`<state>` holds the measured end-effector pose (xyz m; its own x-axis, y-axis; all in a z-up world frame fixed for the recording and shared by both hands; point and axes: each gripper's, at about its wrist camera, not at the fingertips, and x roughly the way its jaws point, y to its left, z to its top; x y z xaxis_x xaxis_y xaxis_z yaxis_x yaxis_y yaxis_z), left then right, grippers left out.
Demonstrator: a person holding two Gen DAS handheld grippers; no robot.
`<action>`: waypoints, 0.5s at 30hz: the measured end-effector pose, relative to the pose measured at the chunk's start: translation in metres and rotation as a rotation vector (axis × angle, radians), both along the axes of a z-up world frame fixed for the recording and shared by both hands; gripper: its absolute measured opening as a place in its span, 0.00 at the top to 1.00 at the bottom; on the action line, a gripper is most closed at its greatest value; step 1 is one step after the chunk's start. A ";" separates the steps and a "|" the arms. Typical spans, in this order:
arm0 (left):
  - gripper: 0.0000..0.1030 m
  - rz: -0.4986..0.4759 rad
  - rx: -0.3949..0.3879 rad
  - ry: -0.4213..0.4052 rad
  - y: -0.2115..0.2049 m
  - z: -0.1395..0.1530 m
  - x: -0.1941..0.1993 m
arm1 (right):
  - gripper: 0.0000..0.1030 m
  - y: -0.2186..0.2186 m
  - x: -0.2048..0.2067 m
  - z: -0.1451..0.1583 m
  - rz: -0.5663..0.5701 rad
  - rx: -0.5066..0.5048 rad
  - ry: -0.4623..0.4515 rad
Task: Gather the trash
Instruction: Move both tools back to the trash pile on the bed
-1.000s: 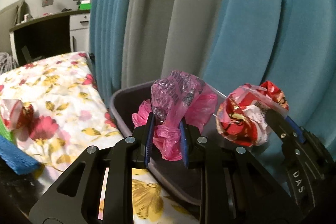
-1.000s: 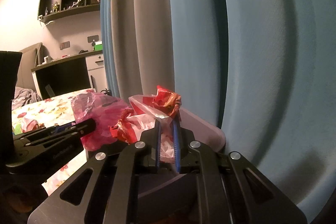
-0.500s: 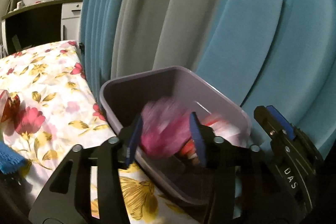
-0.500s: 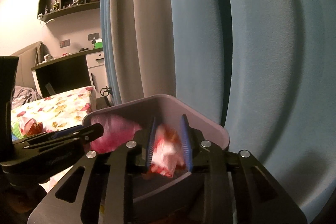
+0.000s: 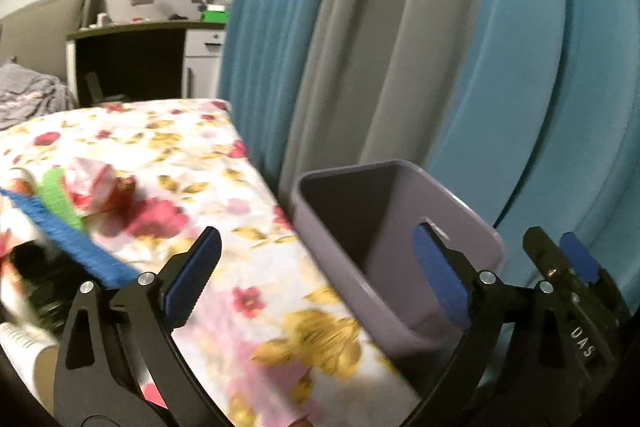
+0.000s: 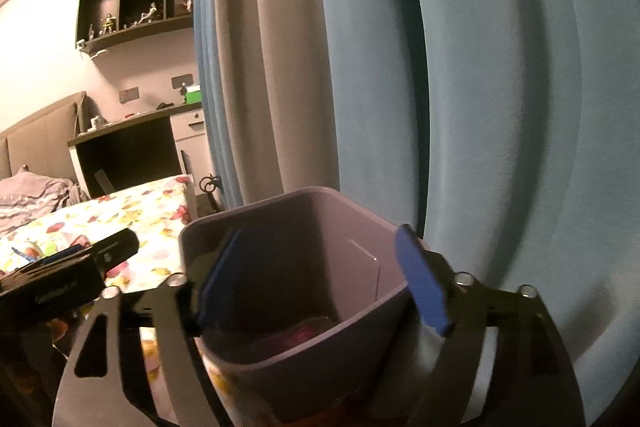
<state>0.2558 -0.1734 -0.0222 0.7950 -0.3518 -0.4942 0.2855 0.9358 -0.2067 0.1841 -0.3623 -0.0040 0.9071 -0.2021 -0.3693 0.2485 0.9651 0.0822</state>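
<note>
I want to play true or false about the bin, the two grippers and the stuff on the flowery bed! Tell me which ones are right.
1. The left gripper is open with nothing between its fingers. True; its jaws have just been opening.
2. The right gripper is squeezing a red wrapper. False: it is open and empty, its jaws having just been opening.
3. The purple bin stands beside the flowery bedsheet, in front of the curtain. True.
4. Something pink lies down inside the bin. True, the pink trash shows near the bottom.
5. The bedsheet has no trash left on it. False: a crumpled red and white wrapper still lies there.
</note>
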 end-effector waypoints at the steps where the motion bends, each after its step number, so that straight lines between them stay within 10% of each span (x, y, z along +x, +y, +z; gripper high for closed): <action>1: 0.07 0.022 0.013 -0.008 0.005 0.001 -0.007 | 0.20 0.003 -0.004 0.001 0.007 -0.001 0.000; 15: 0.07 0.246 0.116 -0.078 0.100 0.008 -0.092 | 0.17 0.065 -0.052 0.013 0.133 -0.010 -0.024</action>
